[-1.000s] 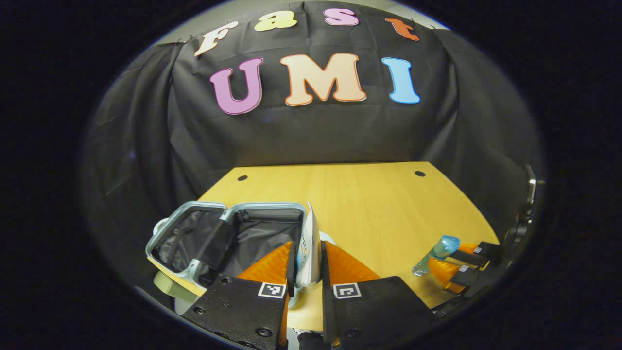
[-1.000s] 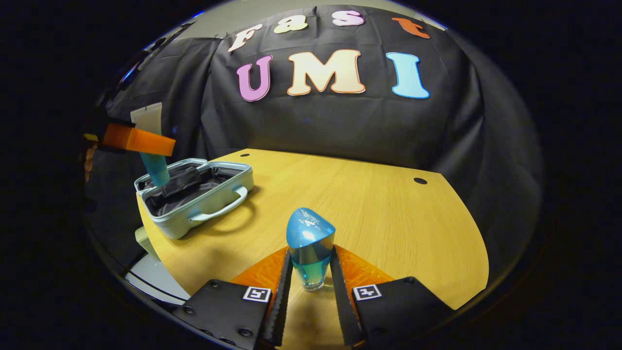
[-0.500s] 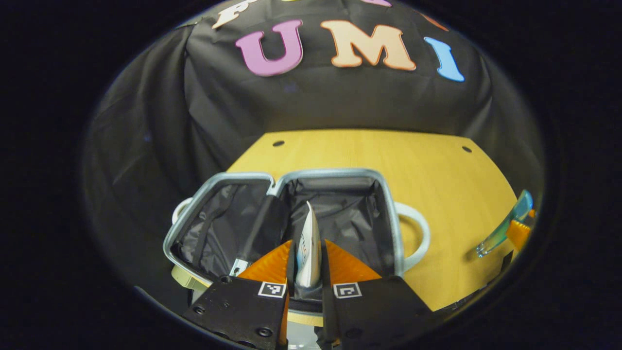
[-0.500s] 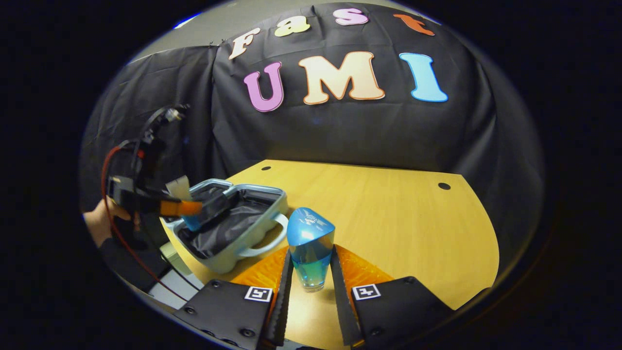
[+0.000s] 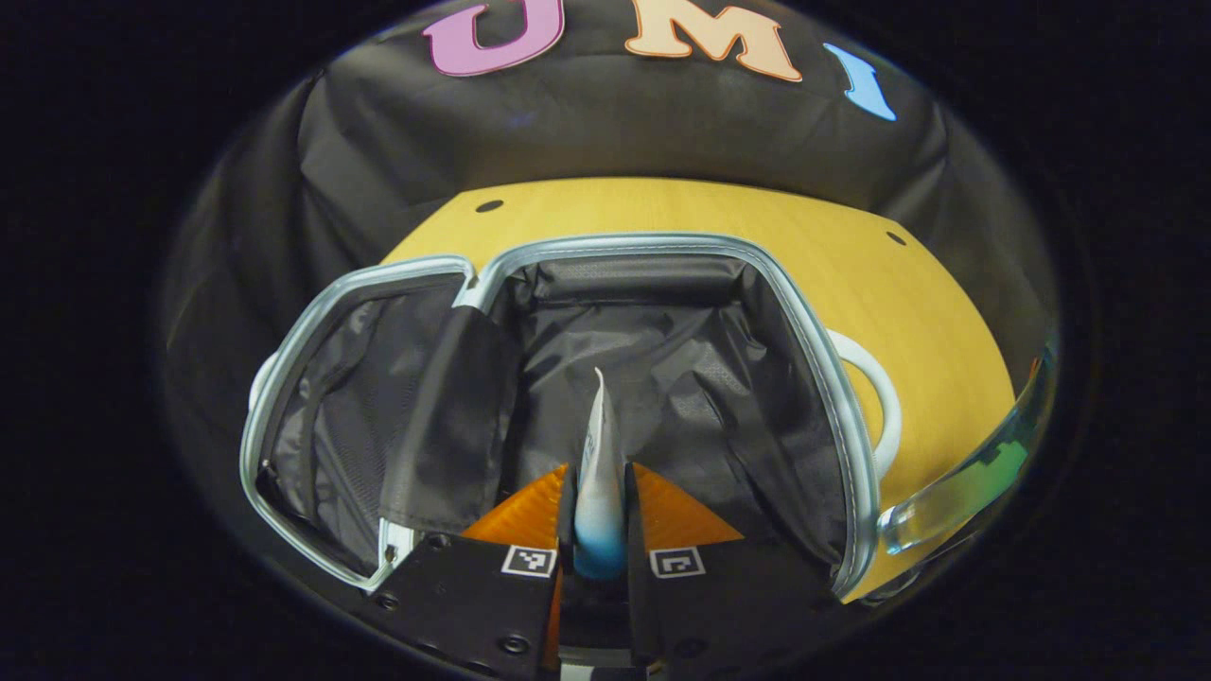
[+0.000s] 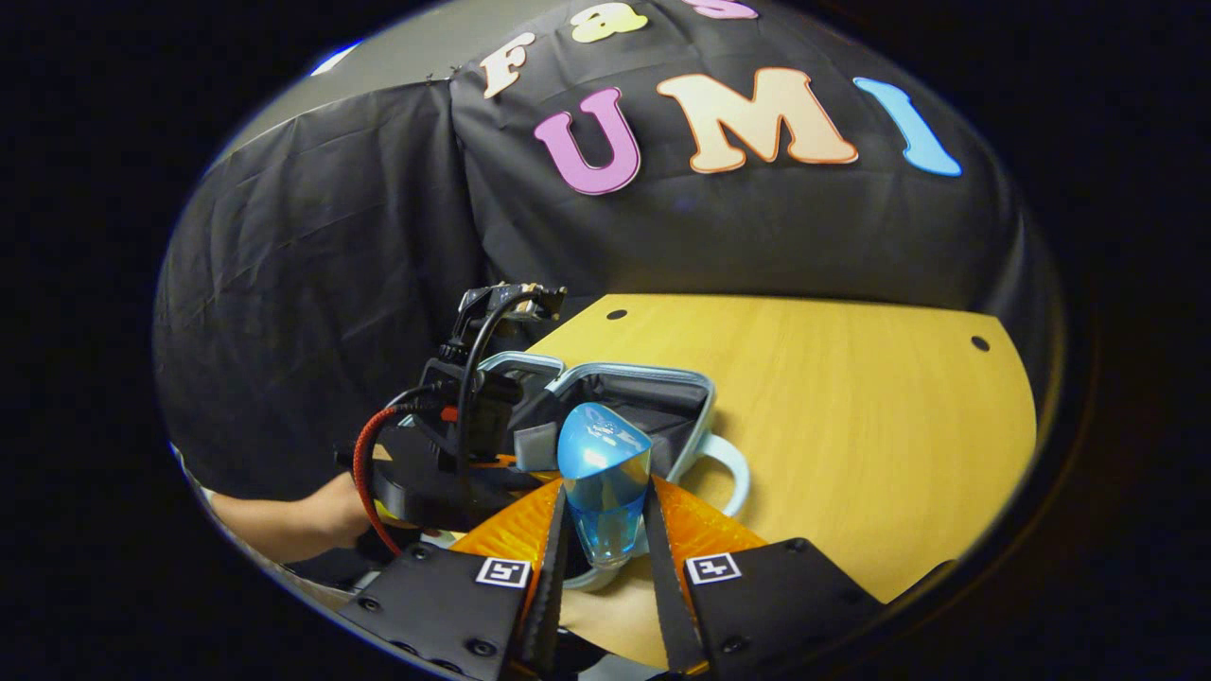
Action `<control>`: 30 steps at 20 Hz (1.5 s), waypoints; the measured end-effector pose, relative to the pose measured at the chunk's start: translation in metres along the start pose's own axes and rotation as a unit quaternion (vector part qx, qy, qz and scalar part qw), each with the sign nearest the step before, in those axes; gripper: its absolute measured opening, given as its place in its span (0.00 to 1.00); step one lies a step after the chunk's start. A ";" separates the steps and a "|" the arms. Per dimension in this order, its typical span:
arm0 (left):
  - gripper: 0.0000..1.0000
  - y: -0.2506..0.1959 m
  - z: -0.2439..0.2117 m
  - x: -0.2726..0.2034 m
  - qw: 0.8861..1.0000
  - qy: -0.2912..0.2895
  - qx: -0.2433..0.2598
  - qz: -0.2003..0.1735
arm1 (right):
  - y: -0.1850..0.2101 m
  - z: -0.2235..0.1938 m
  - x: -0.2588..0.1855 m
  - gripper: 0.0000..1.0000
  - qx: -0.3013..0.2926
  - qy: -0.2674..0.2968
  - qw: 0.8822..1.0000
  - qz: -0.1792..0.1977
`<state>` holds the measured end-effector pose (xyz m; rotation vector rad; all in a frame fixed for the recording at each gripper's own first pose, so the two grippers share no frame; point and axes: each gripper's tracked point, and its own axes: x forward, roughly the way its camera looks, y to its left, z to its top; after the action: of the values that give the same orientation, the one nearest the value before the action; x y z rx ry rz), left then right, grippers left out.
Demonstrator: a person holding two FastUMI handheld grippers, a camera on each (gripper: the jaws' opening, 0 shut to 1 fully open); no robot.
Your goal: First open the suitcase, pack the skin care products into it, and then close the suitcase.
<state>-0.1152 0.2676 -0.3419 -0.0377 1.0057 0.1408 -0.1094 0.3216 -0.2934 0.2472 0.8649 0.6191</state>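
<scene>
Left gripper (image 5: 596,506) clamps a tube (image 5: 598,478) over the open suitcase (image 5: 804,322); right gripper (image 6: 603,530) clamps a blue bottle (image 6: 603,482).

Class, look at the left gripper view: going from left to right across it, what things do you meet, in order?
Suitcase lid half with dark lining → fabric divider flap → white tube held in the left gripper → suitcase's white handle → clear blue-green bottle.
</scene>
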 end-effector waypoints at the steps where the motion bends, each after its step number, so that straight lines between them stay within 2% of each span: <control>1: 0.25 -0.002 0.000 0.003 1.000 0.003 -0.005 -0.018 | 0.003 -0.002 0.010 0.43 0.005 0.006 1.000 -0.002; 2: 0.27 -0.001 0.004 0.002 0.999 0.001 -0.014 -0.034 | 0.005 -0.006 0.018 0.42 0.008 0.015 1.000 -0.008; 5: 0.71 0.000 0.018 -0.010 0.997 -0.025 -0.042 -0.067 | 0.010 -0.022 0.043 0.45 0.020 0.049 0.998 -0.015; 6: 0.72 0.005 0.025 -0.017 0.996 -0.037 -0.044 -0.071 | 0.011 -0.030 0.050 0.42 0.028 0.061 0.998 -0.016; 7: 0.67 0.009 0.030 -0.023 0.995 -0.044 -0.042 -0.074 | 0.010 -0.037 0.057 0.45 0.039 0.073 0.996 -0.020; 8: 0.72 0.017 0.039 -0.028 0.995 -0.057 -0.041 -0.076 | 0.009 -0.046 0.062 0.45 0.050 0.086 0.995 -0.026; 9: 0.68 0.025 0.048 -0.035 0.994 -0.068 -0.040 -0.077 | 0.007 -0.055 0.069 0.42 0.057 0.100 0.993 -0.035; 10: 0.69 0.036 0.057 -0.040 0.993 -0.080 -0.039 -0.074 | 0.007 -0.063 0.075 0.45 0.057 0.111 0.991 -0.048; 11: 0.73 0.049 0.062 -0.044 0.993 -0.083 -0.040 -0.067 | 0.006 -0.058 0.079 0.45 0.059 0.107 0.991 -0.054; 12: 0.69 0.064 0.066 -0.049 0.993 -0.087 -0.047 -0.062 | 0.005 -0.055 0.084 0.42 0.061 0.103 0.991 -0.064; 14: 0.70 0.095 0.081 -0.056 0.991 -0.105 -0.065 -0.049 | 0.002 -0.049 0.088 0.45 0.055 0.096 0.990 -0.082; 16: 0.70 0.131 0.087 -0.057 0.991 -0.105 -0.079 -0.033 | 0.005 -0.039 0.091 0.41 0.054 0.088 0.991 -0.086; 18: 0.70 0.168 0.091 -0.062 0.989 -0.109 -0.097 -0.017 | 0.009 -0.021 0.099 0.60 0.058 0.066 0.993 -0.084; 20: 0.70 0.215 0.095 -0.065 0.986 -0.121 -0.110 0.013 | 0.010 0.000 0.100 0.97 0.053 0.039 0.994 -0.092; 23: 0.70 0.286 0.101 -0.069 0.980 -0.138 -0.123 0.071 | 0.007 0.021 0.100 0.94 0.035 0.014 0.993 -0.111; 25: 0.70 0.323 0.092 -0.061 0.977 -0.134 -0.134 0.097 | 0.003 0.033 0.099 0.98 0.025 -0.004 0.992 -0.126; 26: 0.71 0.335 0.088 -0.056 0.976 -0.127 -0.139 0.106 | 0.001 0.040 0.100 0.98 0.023 -0.012 0.991 -0.132; 27: 0.75 0.349 0.082 -0.049 0.976 -0.120 -0.142 0.112 | -0.001 0.044 0.101 0.93 0.024 -0.016 0.990 -0.138; 28: 0.71 0.356 0.078 -0.042 0.977 -0.112 -0.143 0.112 | -0.003 0.050 0.101 0.98 0.026 -0.021 0.989 -0.142; 29: 0.75 0.361 0.072 -0.035 0.977 -0.104 -0.149 0.107 | -0.004 0.055 0.101 0.98 0.028 -0.026 0.989 -0.146; 30: 0.75 0.366 0.065 -0.029 0.978 -0.091 -0.156 0.105 | -0.006 0.058 0.101 0.98 0.028 -0.027 0.988 -0.151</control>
<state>-0.1253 0.6332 -0.2709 -0.2019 0.7960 0.4872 -0.0126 0.3797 -0.3239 0.1788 0.8475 0.3046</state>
